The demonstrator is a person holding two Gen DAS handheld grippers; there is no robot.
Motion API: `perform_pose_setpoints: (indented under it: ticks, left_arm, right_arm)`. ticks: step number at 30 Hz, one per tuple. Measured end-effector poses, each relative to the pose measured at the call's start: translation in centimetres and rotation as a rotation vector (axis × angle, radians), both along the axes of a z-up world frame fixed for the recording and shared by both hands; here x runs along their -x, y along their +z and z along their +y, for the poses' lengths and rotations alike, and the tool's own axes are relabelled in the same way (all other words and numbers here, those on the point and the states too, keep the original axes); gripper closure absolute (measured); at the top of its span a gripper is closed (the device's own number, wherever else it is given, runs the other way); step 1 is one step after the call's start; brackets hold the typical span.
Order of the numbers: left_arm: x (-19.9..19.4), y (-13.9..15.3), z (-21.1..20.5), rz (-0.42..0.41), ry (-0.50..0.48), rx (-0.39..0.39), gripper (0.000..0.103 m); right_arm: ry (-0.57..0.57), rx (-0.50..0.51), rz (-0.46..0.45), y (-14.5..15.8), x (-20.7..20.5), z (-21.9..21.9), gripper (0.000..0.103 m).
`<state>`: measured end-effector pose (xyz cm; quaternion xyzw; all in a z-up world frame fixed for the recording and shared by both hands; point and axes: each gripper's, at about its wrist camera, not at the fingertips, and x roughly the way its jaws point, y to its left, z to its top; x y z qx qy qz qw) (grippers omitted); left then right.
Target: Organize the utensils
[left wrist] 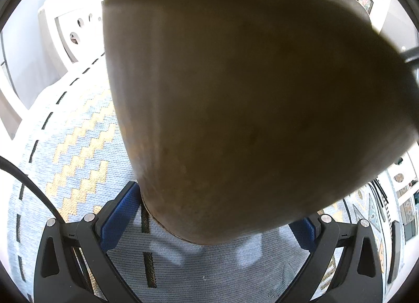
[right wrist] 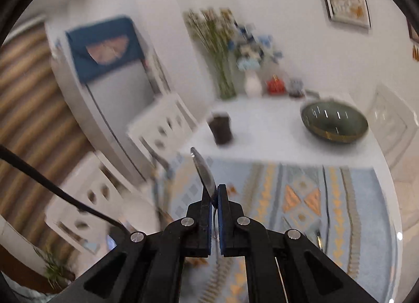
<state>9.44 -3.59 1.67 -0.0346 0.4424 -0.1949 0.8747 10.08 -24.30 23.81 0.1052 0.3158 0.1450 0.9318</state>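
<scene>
Item 1, left gripper [left wrist: 209, 227]: fingers [left wrist: 119, 214] spread wide around the base of a brown cup [left wrist: 235, 99], blue pads on either flank. The cup fills the left wrist view from 9 to 3 o'clock and looks tilted away from the camera. Whether the pads truly press its wall cannot be told, though it seems carried clear of the bench.

Item 2, right gripper [right wrist: 214, 195]: fingers narrowed almost together, pinching a metal utensil [right wrist: 203, 169]. A rounded blade, likely a spoon seen edge-on, projects toward 11 o'clock; the handle is hidden behind the pads.

Item 3, bench [right wrist: 275, 130]: white top, partly covered by a blue-and-yellow patterned cloth [right wrist: 301, 193] at 5 o'clock in the right wrist view.

Item 4, on the bench: a dark tumbler [right wrist: 221, 129] at 12 o'clock; a green-grey bowl [right wrist: 334, 122] at 2 o'clock; vases of flowers [right wrist: 251, 67] along the far wall. White chairs [right wrist: 162, 122] stand at 9 o'clock.

Hazards, as judged:
- Utensil gripped near one end on a thin edge; a quick swing could pivot it or let it slip onto the cloth
- The right wrist view is blurred, so aim toward any container is uncertain
- A wide hold low on a tapering cup risks it tipping or sliding out if jolted
- Blade meeting the cup rim off-centre could knock the cup loose
</scene>
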Motion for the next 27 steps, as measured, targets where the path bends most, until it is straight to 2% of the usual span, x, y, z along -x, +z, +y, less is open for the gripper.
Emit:
perform_pose_setpoints:
  ticks: [3, 5, 8, 11, 14, 20, 21, 22, 23, 25, 27]
  left_arm:
    - [0.0, 0.0, 0.3, 0.000, 0.000, 0.002, 0.001]
    - [0.0, 0.0, 0.3, 0.000, 0.000, 0.002, 0.001]
    - [0.1, 0.0, 0.6, 0.000, 0.000, 0.006, 0.001]
    - [0.0, 0.0, 1.1, 0.002, -0.001, 0.017, 0.001]
    - [-0.2, -0.3, 1.6, 0.002, 0.000, 0.019, 0.001]
    - [-0.2, -0.3, 1.7, 0.002, 0.000, 0.016, 0.001]
    - [-0.1, -0.2, 1.6, 0.002, 0.000, 0.016, 0.001]
    - [-0.1, -0.2, 1.6, 0.002, 0.000, 0.016, 0.001]
    - [-0.1, -0.2, 1.6, 0.002, 0.000, 0.016, 0.001]
    - [-0.1, -0.2, 1.6, 0.003, -0.001, 0.016, 0.001]
    - [-0.1, -0.1, 1.6, 0.004, 0.000, 0.018, 0.001]
  right_arm:
    - [-0.023, -0.068, -0.117, 3.6, 0.1, 1.8, 0.100]
    - [-0.011, -0.145, -0.134, 4.5, -0.9, 3.6, 0.100]
    - [0.000, -0.157, -0.147, 4.8, -1.7, 6.2, 0.100]
    - [0.039, -0.164, -0.123, 4.0, -2.9, 8.7, 0.100]
    - [0.060, -0.117, -0.104, 2.7, -3.2, 10.3, 0.100]
    - [0.051, -0.040, -0.065, -0.5, -2.7, 10.5, 0.099]
    - [0.070, -0.046, -0.027, -1.3, -2.9, 10.5, 0.098]
    - [0.092, -0.064, 0.011, -1.8, -3.1, 10.4, 0.092]
    - [0.114, -0.085, 0.058, -2.3, -3.4, 10.2, 0.080]
    - [0.138, -0.106, 0.130, -2.7, -3.5, 9.4, 0.067]
    - [0.119, -0.138, 0.107, -1.9, -2.6, 8.2, 0.067]
